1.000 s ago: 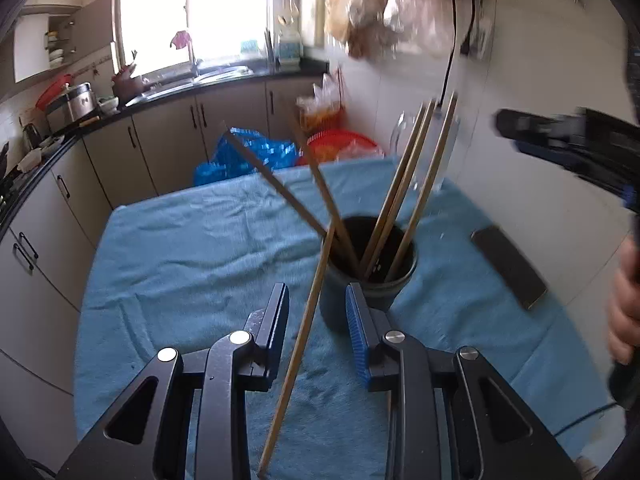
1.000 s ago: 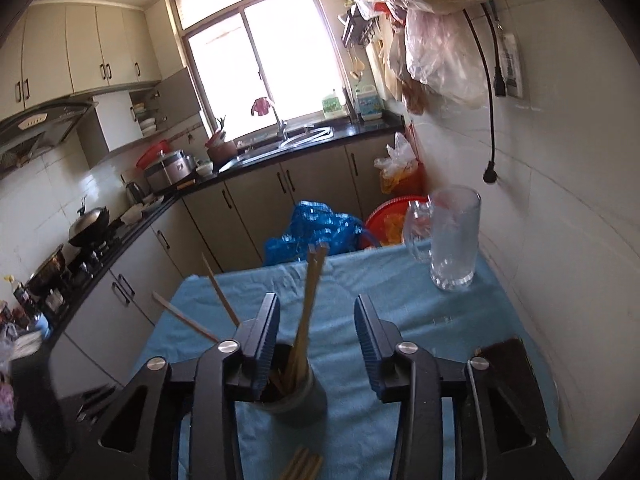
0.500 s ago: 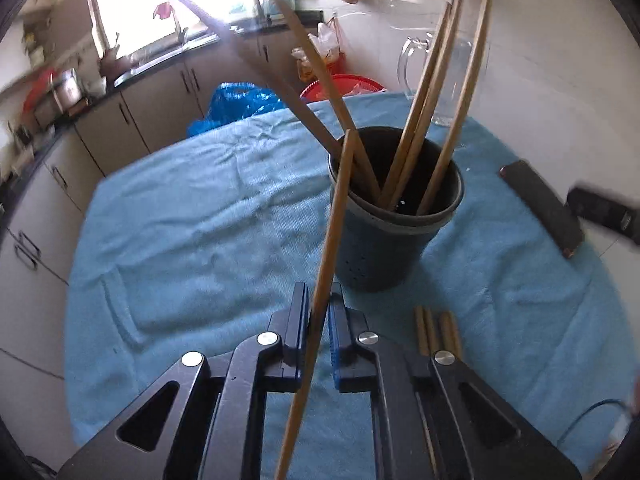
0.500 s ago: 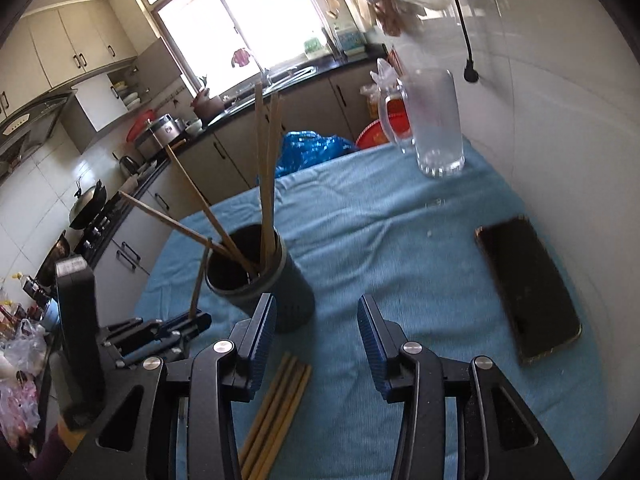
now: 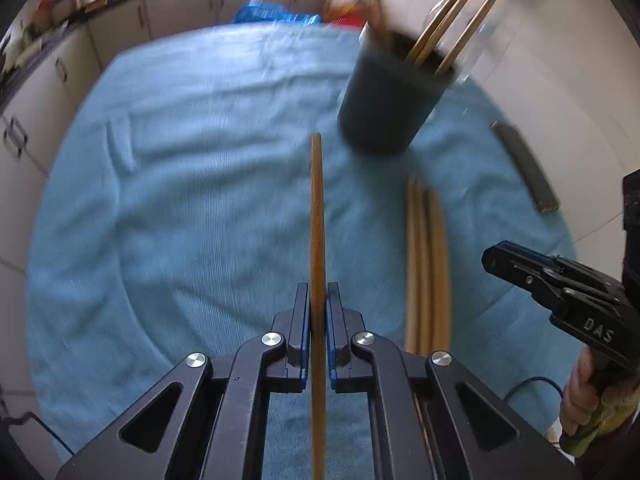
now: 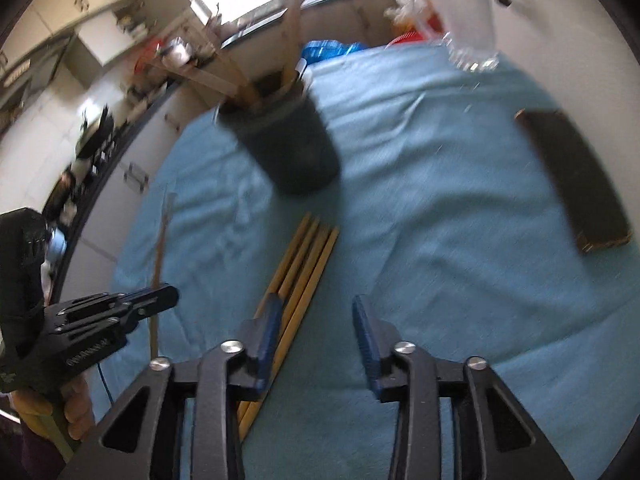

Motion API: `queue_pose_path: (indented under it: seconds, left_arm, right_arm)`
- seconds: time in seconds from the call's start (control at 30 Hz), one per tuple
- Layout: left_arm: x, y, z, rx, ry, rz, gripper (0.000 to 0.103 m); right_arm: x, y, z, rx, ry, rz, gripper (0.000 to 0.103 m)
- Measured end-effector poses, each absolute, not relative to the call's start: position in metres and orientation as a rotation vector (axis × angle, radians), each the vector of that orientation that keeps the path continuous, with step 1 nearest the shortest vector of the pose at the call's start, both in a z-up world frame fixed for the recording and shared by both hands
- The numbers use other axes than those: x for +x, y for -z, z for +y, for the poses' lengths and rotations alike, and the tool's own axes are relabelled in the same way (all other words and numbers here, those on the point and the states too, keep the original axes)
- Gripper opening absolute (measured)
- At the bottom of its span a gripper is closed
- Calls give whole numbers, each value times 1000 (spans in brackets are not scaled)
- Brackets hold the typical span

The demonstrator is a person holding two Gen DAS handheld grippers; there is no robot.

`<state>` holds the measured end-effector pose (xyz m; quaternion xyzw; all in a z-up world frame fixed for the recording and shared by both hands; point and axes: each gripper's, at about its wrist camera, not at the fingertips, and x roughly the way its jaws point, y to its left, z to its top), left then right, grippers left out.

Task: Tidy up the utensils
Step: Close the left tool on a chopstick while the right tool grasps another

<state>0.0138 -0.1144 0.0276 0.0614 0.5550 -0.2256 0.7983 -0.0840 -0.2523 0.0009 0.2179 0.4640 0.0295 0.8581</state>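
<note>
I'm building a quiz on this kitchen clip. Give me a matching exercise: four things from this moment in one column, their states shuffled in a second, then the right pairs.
Things:
1. left gripper
2. right gripper
3. loose chopsticks
4. dark holder

States:
A. lying flat on the blue cloth
B. open, holding nothing
C. standing with chopsticks inside
D. shut on one chopstick

Pairs: 1-D, 2-B, 3-A, 4-C
</note>
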Motion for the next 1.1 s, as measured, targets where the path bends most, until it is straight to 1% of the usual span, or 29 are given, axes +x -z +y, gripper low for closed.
queue_pose_path:
  seconds: [0.03,0.1,0.2,0.27,0.37,0.6,0.83,0.93,1.03,1.07,1.1]
  left_arm:
    - [12,-20,-112,120,475,1211,6]
    - [9,-13,-110,116,462,1220,6]
    - [5,-15,-111,131,451,1193,7]
    - [5,-16,-109,120,452,1192,7]
    - [7,-15,-105,75,456,1208,7]
    - [11,-13,-95,-22,467,1235,7]
    - [22,-11,-105,-25,422,1237,7]
    - [24,-10,-103,-39,421,1244,7]
    - [23,-11,-98,-69,422,1257,7]
    - [23,-11,-94,-85,422,1266,7]
    - [24,-11,-92,-100,420,1282,7]
  right_arm:
    - [-83,4,-248,449,-68,985,33]
    - [-80,11,-234,400,-62,1003,27]
    - [-75,21,-220,350,-44,1036,19]
    - [-74,21,-217,339,-31,1022,19]
    - [-72,19,-212,325,-10,1024,12]
    - [-77,15,-206,289,14,1033,11]
    - [-60,12,-197,258,41,1051,11]
    - [-59,12,-202,271,38,1073,11]
    - [-70,10,-215,213,71,1094,11]
    - [-73,14,-223,197,95,1124,8]
    - [-75,14,-229,203,92,1111,7]
